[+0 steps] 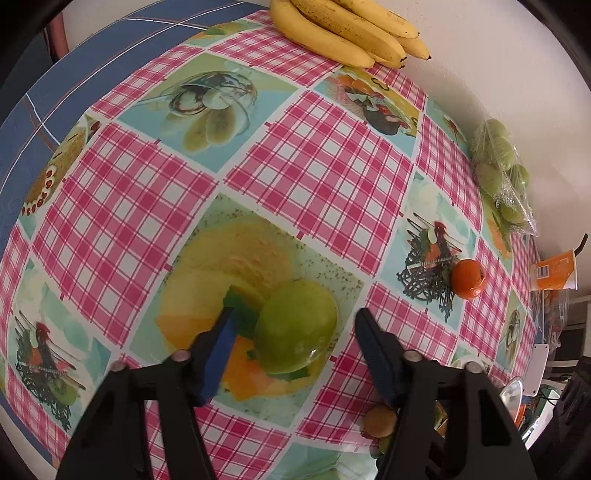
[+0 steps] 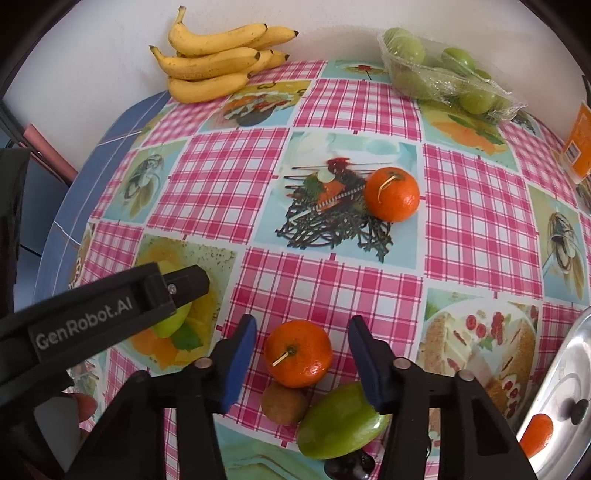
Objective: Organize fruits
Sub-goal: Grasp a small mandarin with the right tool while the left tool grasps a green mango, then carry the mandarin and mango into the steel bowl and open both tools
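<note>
In the left wrist view my left gripper point(image 1: 295, 317) is open with a green apple point(image 1: 297, 326) on the tablecloth between its blue pads, apart from both. A tangerine point(image 1: 468, 278) lies to the right. In the right wrist view my right gripper point(image 2: 303, 325) is open around a tangerine point(image 2: 298, 353) on the cloth, not touching it. A kiwi point(image 2: 283, 402) and a second green apple point(image 2: 341, 421) lie just below it. Another tangerine point(image 2: 392, 194) sits mid-table. The left gripper point(image 2: 110, 306) shows at the left, over its apple point(image 2: 173, 319).
A bunch of bananas point(image 2: 218, 61) lies at the far edge by the wall, also in the left wrist view point(image 1: 343, 29). A clear bag of green fruit point(image 2: 443, 68) lies at the far right. An orange carton point(image 2: 580, 144) and a metal lid point(image 2: 569, 387) are at the right.
</note>
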A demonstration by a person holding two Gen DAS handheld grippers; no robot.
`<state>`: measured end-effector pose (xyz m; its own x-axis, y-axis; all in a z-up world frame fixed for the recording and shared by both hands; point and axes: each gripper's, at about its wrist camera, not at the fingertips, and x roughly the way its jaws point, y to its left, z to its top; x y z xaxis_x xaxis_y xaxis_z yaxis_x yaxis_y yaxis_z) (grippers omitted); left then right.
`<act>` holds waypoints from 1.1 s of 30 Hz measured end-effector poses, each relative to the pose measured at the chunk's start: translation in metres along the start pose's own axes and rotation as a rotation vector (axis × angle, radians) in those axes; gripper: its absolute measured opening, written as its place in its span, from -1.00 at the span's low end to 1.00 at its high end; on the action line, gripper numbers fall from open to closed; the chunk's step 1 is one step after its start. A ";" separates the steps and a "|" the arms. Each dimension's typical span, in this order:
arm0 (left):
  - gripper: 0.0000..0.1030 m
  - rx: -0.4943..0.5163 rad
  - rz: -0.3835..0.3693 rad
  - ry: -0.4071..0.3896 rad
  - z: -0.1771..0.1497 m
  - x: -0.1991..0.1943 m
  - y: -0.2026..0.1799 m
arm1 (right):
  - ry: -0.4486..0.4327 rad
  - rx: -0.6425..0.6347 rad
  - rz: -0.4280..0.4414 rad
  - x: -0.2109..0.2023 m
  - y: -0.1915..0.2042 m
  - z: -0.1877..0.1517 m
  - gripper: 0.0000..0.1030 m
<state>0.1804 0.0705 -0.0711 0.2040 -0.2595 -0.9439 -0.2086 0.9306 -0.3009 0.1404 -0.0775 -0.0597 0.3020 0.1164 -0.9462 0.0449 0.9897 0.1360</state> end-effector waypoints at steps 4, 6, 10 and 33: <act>-0.05 0.002 -0.011 0.000 -0.003 -0.003 0.002 | 0.000 -0.002 0.000 0.000 0.000 -0.001 -0.18; -0.13 0.009 -0.010 0.000 -0.003 -0.003 0.001 | 0.001 0.005 0.009 0.000 -0.001 -0.001 -0.24; -0.14 0.001 -0.017 -0.004 -0.002 -0.003 0.002 | -0.002 0.010 0.014 -0.002 -0.002 -0.001 -0.25; -0.14 0.087 -0.079 -0.067 -0.027 -0.049 -0.031 | -0.086 0.110 0.016 -0.067 -0.032 -0.018 -0.27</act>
<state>0.1508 0.0471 -0.0196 0.2805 -0.3180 -0.9056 -0.1060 0.9275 -0.3585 0.1016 -0.1159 -0.0055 0.3840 0.1199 -0.9155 0.1419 0.9721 0.1868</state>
